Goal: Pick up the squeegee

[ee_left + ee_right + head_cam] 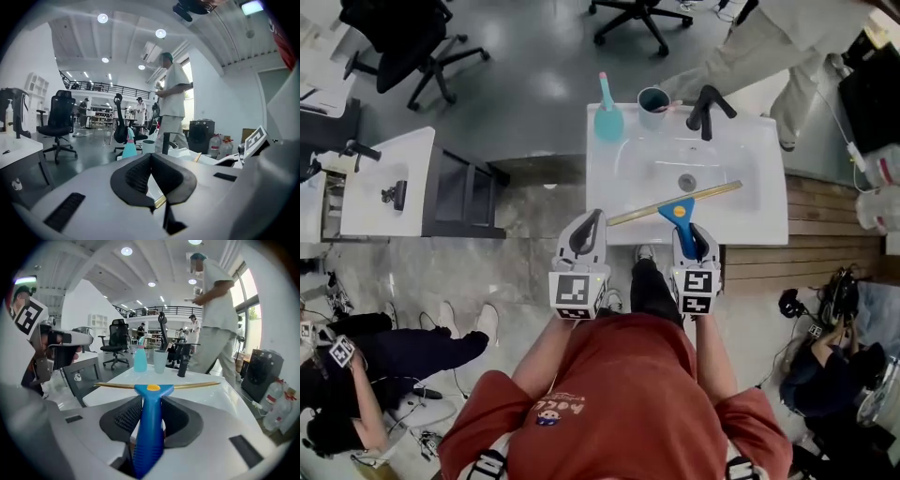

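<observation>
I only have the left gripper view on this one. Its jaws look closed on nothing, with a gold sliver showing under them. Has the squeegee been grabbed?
Observer: Yes. In the right gripper view the right gripper is shut on the blue handle of the squeegee.
Operator: Is it off the sink?
Observer: It looks so. In that view the gold blade hangs crosswise above the white sink, apparently touching nothing.
Operator: And the gold sliver?
Observer: In the head view the blade's left end reaches to just beside the tip of the left gripper, so that is likely what you see.
</observation>
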The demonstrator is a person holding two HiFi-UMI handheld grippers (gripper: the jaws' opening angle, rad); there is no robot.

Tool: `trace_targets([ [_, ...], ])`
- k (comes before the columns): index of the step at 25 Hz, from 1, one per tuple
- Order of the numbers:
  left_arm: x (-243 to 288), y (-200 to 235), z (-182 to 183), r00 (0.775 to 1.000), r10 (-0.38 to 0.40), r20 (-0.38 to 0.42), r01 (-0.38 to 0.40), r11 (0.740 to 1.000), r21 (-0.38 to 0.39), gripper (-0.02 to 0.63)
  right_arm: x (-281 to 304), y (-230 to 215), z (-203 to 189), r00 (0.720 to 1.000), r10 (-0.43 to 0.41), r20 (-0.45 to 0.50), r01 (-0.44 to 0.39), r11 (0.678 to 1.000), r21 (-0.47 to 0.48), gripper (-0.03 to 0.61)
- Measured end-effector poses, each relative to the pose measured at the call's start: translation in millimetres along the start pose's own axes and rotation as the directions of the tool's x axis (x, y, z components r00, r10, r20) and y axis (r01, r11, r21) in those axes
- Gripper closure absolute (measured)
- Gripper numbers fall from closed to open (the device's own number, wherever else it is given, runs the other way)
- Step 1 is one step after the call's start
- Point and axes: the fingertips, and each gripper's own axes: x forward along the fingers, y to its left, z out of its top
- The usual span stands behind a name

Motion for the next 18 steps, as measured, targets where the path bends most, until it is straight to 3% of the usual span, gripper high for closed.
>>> trace_targets([
  [10,-27.9,-13.2,29.7,0.997,0.005,0.078,-0.008,0.999,0.032,0.597,-65.6,-21.7,35.3,0.984,-0.128,0.122,0.122,0.991,0.059,0.439],
  [18,-52.4,-12.1,71.5,0.987,0.017,0.158,-0.027,0.997,0.066,0.597,-119.3,-29.0,94.4,0.941,-0.191,0.279,0.173,0.981,0.089,0.439],
])
